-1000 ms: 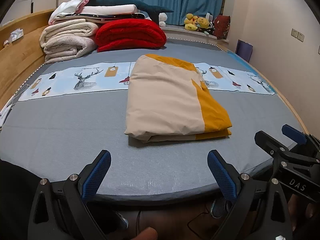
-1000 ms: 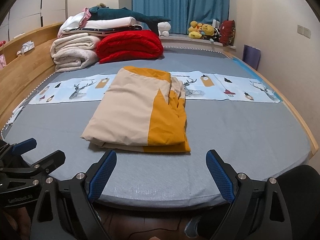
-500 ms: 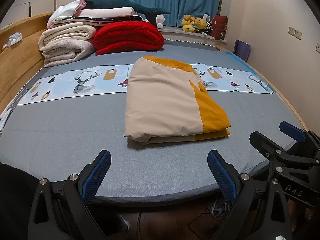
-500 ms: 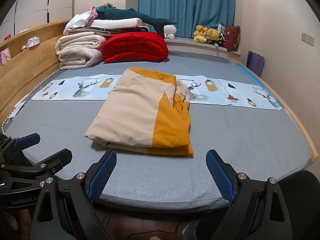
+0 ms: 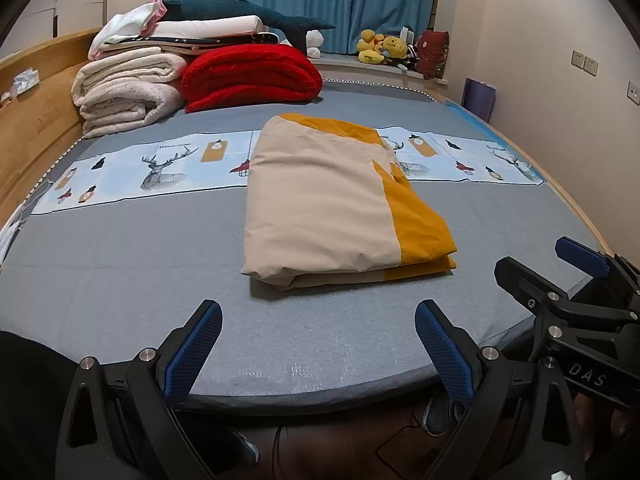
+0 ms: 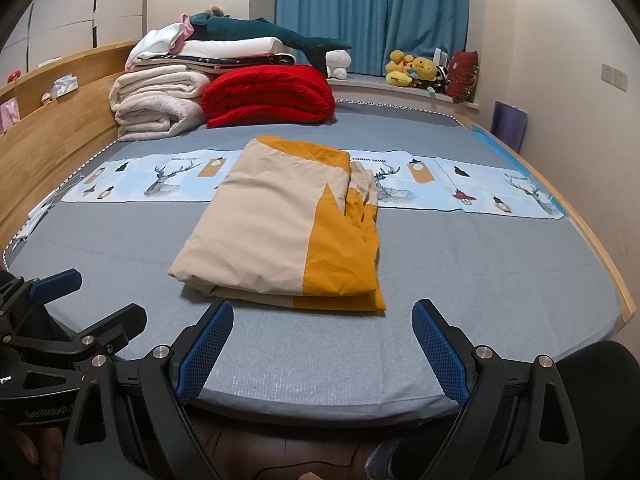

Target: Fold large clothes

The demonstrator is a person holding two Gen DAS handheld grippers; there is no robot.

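Note:
A beige and mustard-yellow cloth (image 5: 332, 204) lies folded into a thick rectangle in the middle of the grey bed (image 5: 120, 256); it also shows in the right wrist view (image 6: 288, 232). My left gripper (image 5: 318, 340) is open and empty over the bed's near edge, short of the cloth. My right gripper (image 6: 322, 340) is open and empty just in front of the cloth's near edge. The right gripper also shows at the right of the left wrist view (image 5: 560, 272), and the left gripper at the left of the right wrist view (image 6: 72, 304).
A printed runner (image 5: 160, 164) crosses the bed under the cloth. Folded white blankets (image 5: 124, 92), a red quilt (image 5: 252, 76) and a plush shark (image 5: 248, 10) are stacked at the headboard end. Plush toys (image 5: 384, 50) sit by the blue curtain. A wooden bed rail (image 5: 32, 128) runs along the left.
Both grippers have drawn slightly nearer and lower toward the bed, so the folded cloth looks a bit larger. The cloth has not moved. Both grippers stay open.

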